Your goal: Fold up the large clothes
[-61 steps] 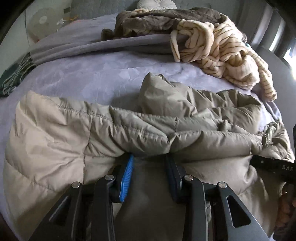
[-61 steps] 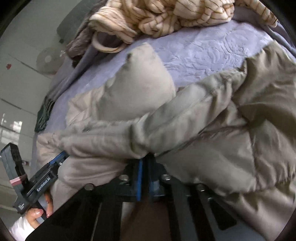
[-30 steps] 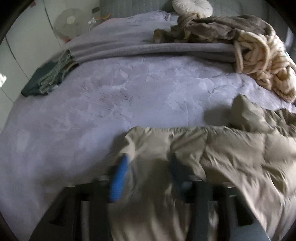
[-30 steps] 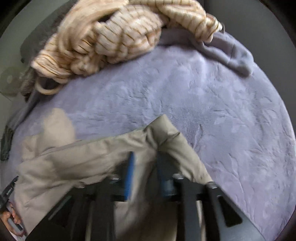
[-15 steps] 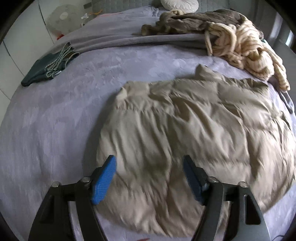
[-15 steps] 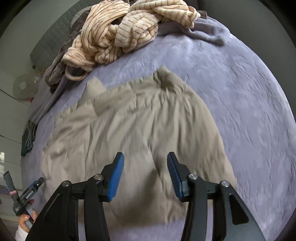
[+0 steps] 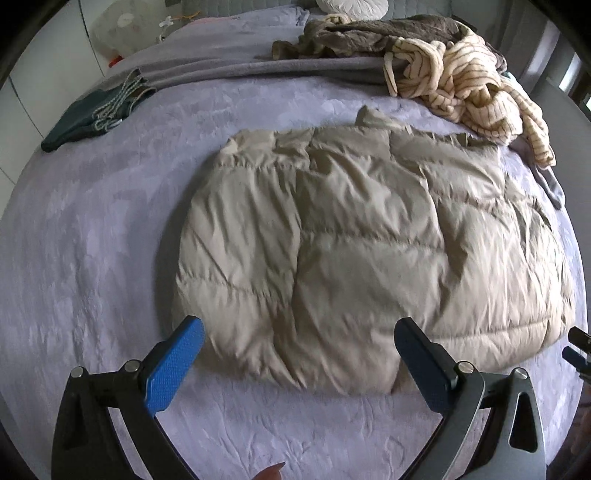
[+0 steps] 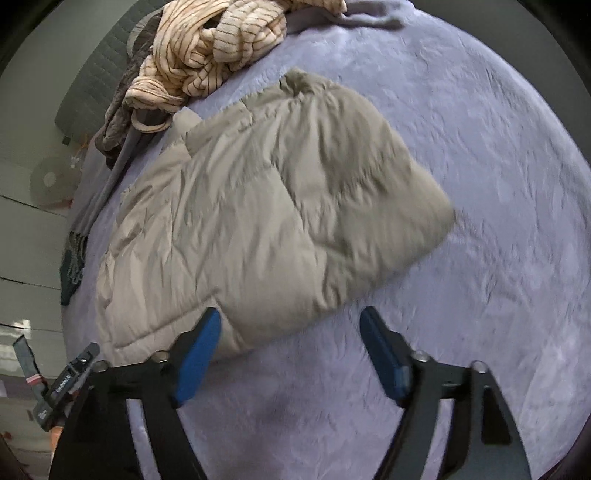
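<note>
Both tongs are empty and their jaws are opening: the left tongs (image 7: 299, 363) and the right tongs (image 8: 290, 354) sit low in frame with nothing between the pads. The beige puffer jacket (image 7: 369, 236) lies folded mid-frame on the purple bed (image 7: 92, 240). It looks light, squishy and slick, so I'd pinch a thick hem edge or corner, not the smooth middle.

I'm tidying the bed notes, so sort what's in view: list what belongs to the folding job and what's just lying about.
Part of the job:
- beige puffer jacket, folded flat on the bed
- left tool, jaws opening, nothing between them
- right tool, jaws opening, nothing between them

Just lying about:
- striped cream garment
- brown blanket
- dark green garment
- round cushion
- fan
</note>
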